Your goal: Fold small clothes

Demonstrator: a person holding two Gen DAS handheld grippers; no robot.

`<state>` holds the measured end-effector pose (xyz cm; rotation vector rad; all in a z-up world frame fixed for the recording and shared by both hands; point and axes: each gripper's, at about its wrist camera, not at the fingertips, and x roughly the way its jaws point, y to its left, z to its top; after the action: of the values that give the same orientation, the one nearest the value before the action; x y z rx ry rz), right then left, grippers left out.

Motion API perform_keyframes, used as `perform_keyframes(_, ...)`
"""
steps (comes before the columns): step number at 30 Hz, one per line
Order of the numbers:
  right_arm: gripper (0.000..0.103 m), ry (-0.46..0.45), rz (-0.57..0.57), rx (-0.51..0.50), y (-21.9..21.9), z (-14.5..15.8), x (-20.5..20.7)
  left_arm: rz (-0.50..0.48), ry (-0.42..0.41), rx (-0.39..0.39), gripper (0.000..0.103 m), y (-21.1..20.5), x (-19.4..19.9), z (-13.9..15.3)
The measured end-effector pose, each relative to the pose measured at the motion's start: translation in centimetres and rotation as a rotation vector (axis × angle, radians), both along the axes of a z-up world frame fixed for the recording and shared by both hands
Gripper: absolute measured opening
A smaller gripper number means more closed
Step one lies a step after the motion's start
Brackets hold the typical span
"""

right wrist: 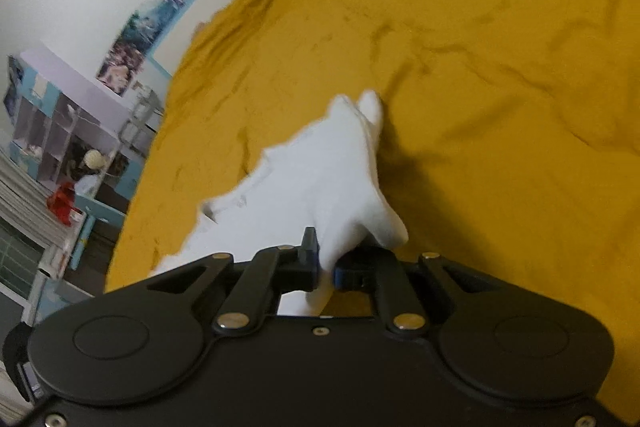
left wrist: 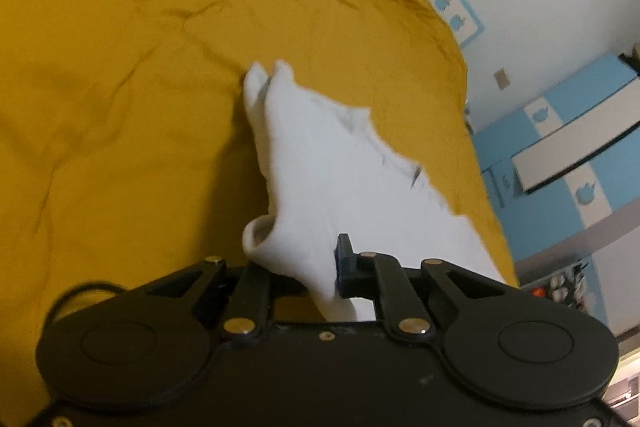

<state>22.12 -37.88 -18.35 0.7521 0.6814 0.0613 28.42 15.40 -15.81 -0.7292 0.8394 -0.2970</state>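
Note:
A small white garment (left wrist: 320, 163) hangs stretched over the mustard-yellow bed cover (left wrist: 120, 67). My left gripper (left wrist: 320, 267) is shut on one end of it; a rolled hem shows at the left of the fingers. In the right wrist view the same white garment (right wrist: 320, 171) runs forward from my right gripper (right wrist: 326, 267), which is shut on its other end. The garment's far tips rest against the yellow cover (right wrist: 480, 107). The cloth between the fingers hides the pads.
A white wall with a blue border and posters (right wrist: 160, 3) stands behind the bed. Blue-and-white cabinets (left wrist: 560, 131) are at the bed's side, and shelves with small items (right wrist: 68, 147) stand beyond the bed edge.

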Motion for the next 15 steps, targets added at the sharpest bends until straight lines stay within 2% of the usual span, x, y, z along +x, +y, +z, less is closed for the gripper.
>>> perform_keyframes(4, 0.007, 0.061, -0.028, 0.026, -0.9, -2.8, -0.8, -0.002, 0.052, 0.041, 0.011, -0.6, -1.0, -2.6)
perform_keyframes(8, 0.006, 0.073, -0.043, 0.035, -1.4, -5.0, -0.9, -0.017, 0.048, 0.091, 0.022, -0.8, -0.9, -4.1)
perform_keyframes(10, 0.006, 0.07, -0.045, 0.037, -1.6, -5.3, -1.0, -0.028, 0.049, 0.092, 0.024, -0.8, -0.8, -4.3)
perform_keyframes(12, 0.009, 0.074, -0.039, 0.045, -1.8, -5.0, -1.0, -0.026, 0.06, 0.108, 0.031, -0.8, -0.8, -3.7)
perform_keyframes(13, 0.014, 0.081, -0.036, 0.04, -1.9, -4.7, -1.1, -0.03, 0.064, 0.122, 0.035, -0.4, -0.9, -3.4)
perform_keyframes(14, 0.019, 0.086, -0.032, 0.033, -2.0, -4.3, -1.2, -0.025, 0.065, 0.146, 0.046, -0.2, -0.9, -2.9)
perform_keyframes(15, 0.022, 0.092, -0.032, 0.01, -2.1, -3.7, -1.4, -0.013, 0.06, 0.185, 0.051, 0.0, -1.2, -2.0)
